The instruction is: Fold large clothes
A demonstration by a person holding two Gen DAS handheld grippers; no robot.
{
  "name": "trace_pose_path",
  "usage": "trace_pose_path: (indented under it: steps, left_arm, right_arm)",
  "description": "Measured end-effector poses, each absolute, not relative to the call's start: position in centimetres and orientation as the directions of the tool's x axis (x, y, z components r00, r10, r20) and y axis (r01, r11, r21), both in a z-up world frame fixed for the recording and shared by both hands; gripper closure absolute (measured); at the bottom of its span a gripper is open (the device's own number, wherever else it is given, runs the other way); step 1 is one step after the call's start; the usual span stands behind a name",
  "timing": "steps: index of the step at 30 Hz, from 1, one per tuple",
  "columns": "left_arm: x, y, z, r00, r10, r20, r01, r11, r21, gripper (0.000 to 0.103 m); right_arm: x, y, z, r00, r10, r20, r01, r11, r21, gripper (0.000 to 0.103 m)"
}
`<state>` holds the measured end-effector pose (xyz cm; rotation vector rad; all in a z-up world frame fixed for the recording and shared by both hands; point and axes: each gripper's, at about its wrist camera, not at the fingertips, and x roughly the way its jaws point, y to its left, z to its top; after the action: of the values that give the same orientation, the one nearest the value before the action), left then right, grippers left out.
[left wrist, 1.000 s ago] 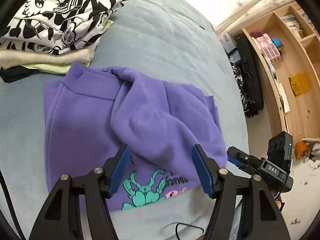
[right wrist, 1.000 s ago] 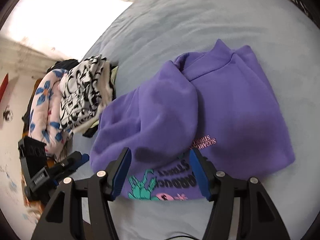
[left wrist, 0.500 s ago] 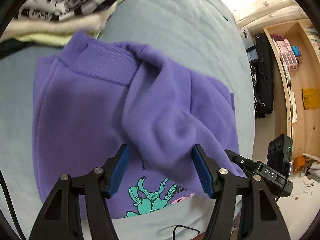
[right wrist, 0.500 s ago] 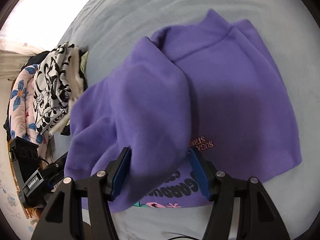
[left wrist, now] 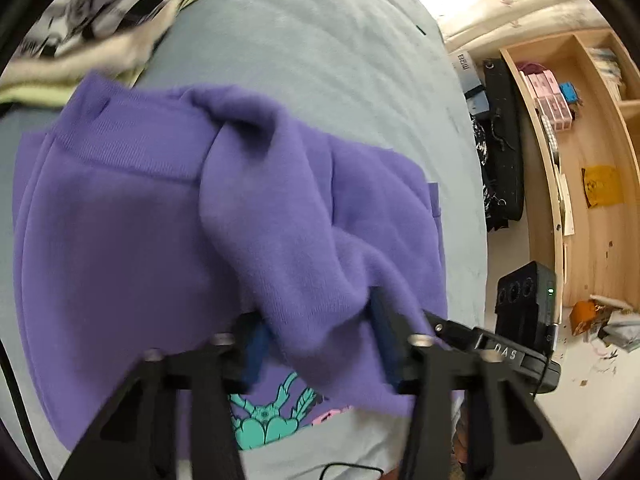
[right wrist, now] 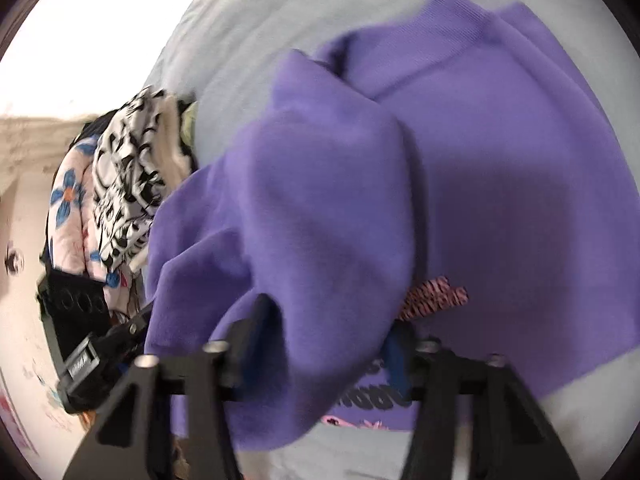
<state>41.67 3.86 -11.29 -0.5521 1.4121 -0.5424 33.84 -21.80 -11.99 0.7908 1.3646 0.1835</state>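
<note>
Wooden shelf (left wrist: 600,208) holds pink boxes (left wrist: 550,98); yellow item (left wrist: 602,186) inside.

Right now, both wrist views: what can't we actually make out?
- Left wrist: pad contact of the left hand-held gripper, jaws closing; the purple sweatshirt fold drapes over the blurred pads.
- Right wrist: same for the right hand-held gripper, jaws closing on bunched cloth.
- Both: chest print, covered by the fold and fingers, unreadable.
- Left wrist: clothes stack, cut by the edge, blurred.
</note>
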Motion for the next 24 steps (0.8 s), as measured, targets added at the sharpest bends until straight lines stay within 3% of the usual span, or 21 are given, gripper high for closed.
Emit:
trace_pose_path:
  steps: [3, 9, 16, 21, 24]
  left_arm:
    - [42.2, 3.1, -11.3, 0.106, -0.646, -0.756, 0.045, 0.763, -0.645, 0.084]
    - [43.4, 2.4, -10.4, 0.254, -0.627, -0.736, 0.115, 0.775, -0.621, 0.09]
    - [43.9, 4.9, -8.5, 0.496, -0.665, -0.559, 0.188, 0.71, -0.678, 0.092]
    - [41.3, 6.2, -12.9, 0.393, -0.646, -0.654, 0.172, 0.75, -0.638, 0.092]
    - [38.9, 7.3, -14.5, 0.347, -0.664, -0.662, 0.152, 0.736, -0.659, 0.092]
  right_arm:
    - [34.5, -20.9, -11.0, 0.275, 0.516, -0.811, 0.238, 0.781, 0.578, 0.083]
    - [36.2, -19.3, -7.8, 0.44, 0.416, -0.796, 0.076, 0.866, 0.494, 0.088]
    - [37.5, -19.9, -5.8, 0.627, 0.417, -0.658, -0.038, 0.86, 0.508, 0.089]
    - [35.8, -19.6, -9.9, 0.535, 0.387, -0.751, -0.039, 0.899, 0.435, 0.089]
    - [33.4, -20.3, -11.7, 0.47, 0.403, -0.785, -0.032, 0.897, 0.441, 0.085]
